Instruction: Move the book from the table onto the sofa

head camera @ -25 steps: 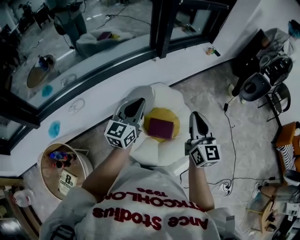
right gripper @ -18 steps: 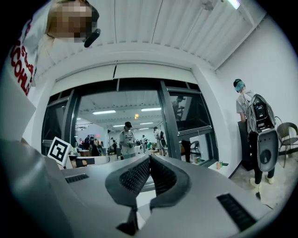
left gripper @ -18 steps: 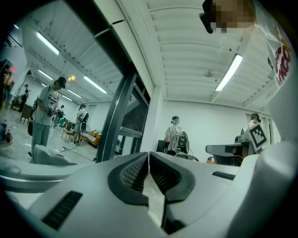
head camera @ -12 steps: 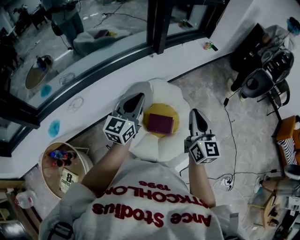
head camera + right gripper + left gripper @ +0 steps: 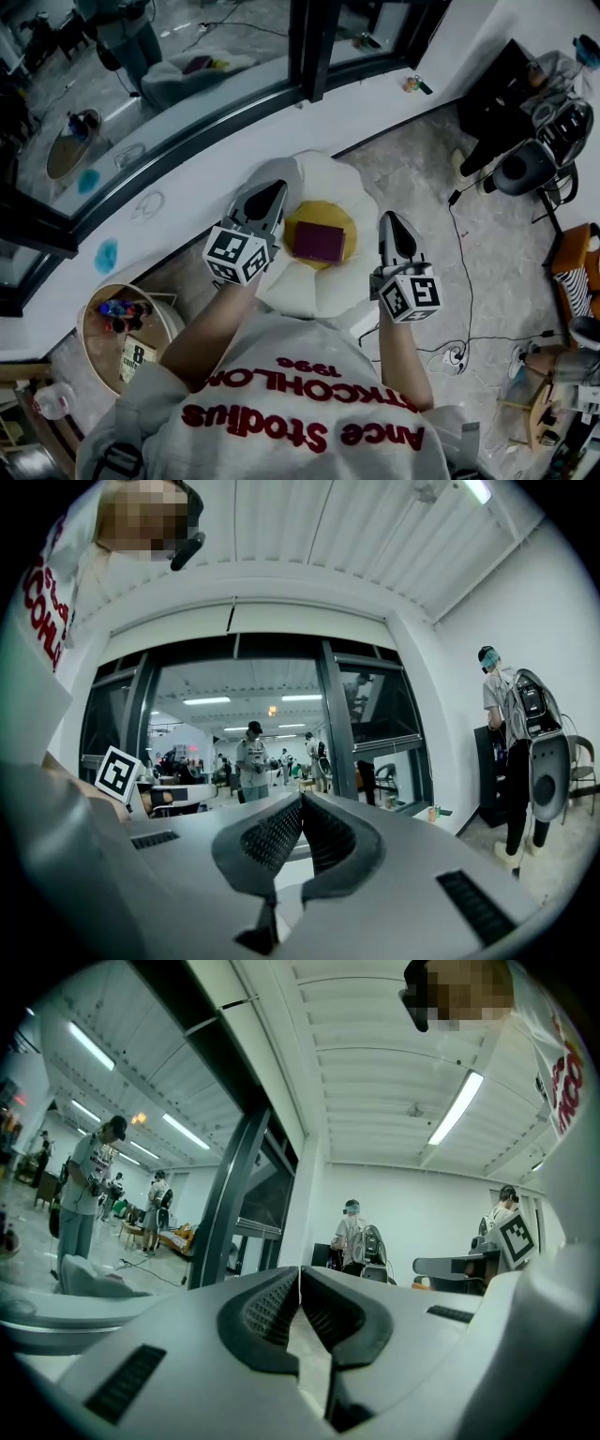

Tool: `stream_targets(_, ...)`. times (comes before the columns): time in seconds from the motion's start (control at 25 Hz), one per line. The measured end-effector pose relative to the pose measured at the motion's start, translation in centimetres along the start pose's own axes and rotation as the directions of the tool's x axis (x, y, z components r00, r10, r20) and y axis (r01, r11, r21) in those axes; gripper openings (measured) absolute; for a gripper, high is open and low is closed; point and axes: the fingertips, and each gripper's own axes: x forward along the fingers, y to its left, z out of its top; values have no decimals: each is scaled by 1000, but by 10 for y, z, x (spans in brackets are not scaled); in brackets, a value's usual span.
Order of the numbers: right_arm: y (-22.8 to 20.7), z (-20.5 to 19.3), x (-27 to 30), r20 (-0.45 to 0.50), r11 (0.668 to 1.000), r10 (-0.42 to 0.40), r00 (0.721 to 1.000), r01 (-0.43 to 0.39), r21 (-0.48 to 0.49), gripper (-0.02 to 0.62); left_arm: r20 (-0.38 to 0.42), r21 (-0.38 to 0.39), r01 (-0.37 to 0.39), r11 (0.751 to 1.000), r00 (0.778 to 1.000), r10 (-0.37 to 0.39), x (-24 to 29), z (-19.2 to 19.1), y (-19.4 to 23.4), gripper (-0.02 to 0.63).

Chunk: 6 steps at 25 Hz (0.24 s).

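A maroon book (image 5: 319,241) lies flat on the yellow middle of a white, egg-shaped sofa cushion (image 5: 323,291) on the floor. My left gripper (image 5: 275,192) hovers beside the book's left edge, shut and empty. To the right of the book hangs my right gripper (image 5: 392,221), also shut with nothing in it. In the left gripper view the left gripper (image 5: 300,1271) has its ribbed pads pressed together. The right gripper (image 5: 301,801) looks the same in its own view. Neither gripper touches the book.
A round wooden table (image 5: 98,342) with small items stands at the lower left. A white window ledge (image 5: 206,178) runs behind the sofa. A black chair (image 5: 525,169) and a floor cable (image 5: 464,272) are at the right. People stand further off, one with a backpack (image 5: 511,742).
Only the head view has shifted a little. Both grippers stay shut beside the book, which has not moved on the sofa.
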Motion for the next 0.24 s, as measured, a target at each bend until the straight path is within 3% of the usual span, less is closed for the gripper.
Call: stream_targets(0.24,-1,5,-4,-1,1000,2,1000,-2,-16,28,2,2,8,1000,1000,-8,0,3,-7,21)
